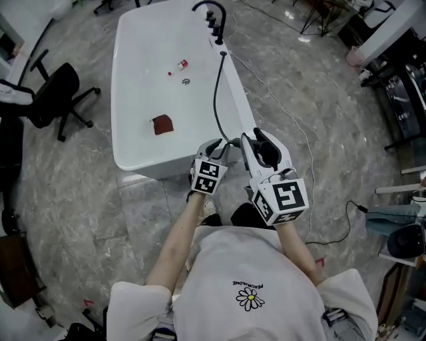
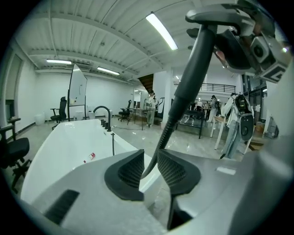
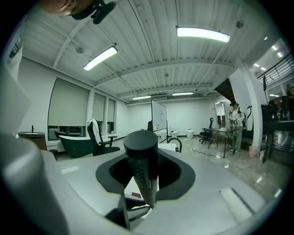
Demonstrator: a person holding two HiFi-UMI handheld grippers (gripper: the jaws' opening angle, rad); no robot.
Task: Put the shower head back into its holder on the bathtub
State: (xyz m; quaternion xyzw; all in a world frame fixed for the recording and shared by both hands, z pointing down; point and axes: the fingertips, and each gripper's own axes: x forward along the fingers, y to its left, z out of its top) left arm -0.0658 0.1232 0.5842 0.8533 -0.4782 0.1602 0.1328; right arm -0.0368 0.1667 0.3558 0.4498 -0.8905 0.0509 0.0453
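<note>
A white bathtub (image 1: 133, 156) fills the upper head view, with a black tap and fittings (image 1: 216, 16) at its far right rim. From there a black hose (image 1: 215, 100) runs along the rim toward me. My right gripper (image 1: 263, 143) is shut on the black shower head (image 1: 267, 152); its ribbed handle (image 3: 141, 156) stands upright between the pads. My left gripper (image 1: 219, 148) is just left of it at the tub's near corner. Its pads stand slightly apart, with the thin hose (image 2: 158, 147) passing between them unpressed. In the left gripper view the shower head (image 2: 193, 78) rises to the upper right.
Inside the tub lie a small red-and-white bottle (image 1: 180, 65), the drain (image 1: 187, 81) and a dark red cloth (image 1: 162, 124). A black office chair (image 1: 56, 96) stands left of the tub. A cable (image 1: 299, 140) trails over the marble floor on the right.
</note>
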